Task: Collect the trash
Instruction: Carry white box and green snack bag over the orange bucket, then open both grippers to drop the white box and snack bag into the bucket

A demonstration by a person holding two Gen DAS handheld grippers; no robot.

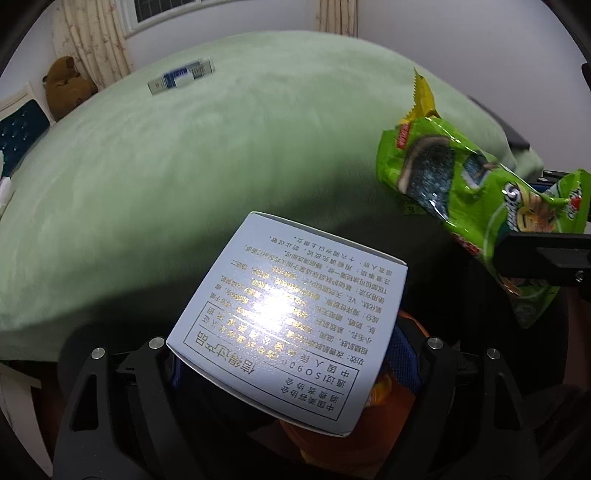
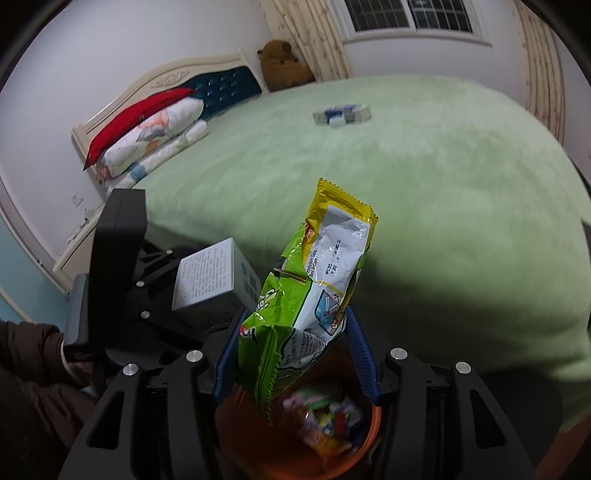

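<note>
A bed (image 2: 424,177) with a pale green fuzzy blanket (image 1: 177,177) fills most of both views. At its far left end stands a cream headboard (image 2: 155,79) with a dark blue tufted panel. Against it lie a red pillow (image 2: 136,114) and a folded white patterned quilt (image 2: 155,144). A brown teddy bear (image 2: 282,64) sits in the far corner beside floral curtains (image 2: 317,40). Above, a barred window (image 2: 410,14) is set in the white wall (image 2: 110,51).
</note>
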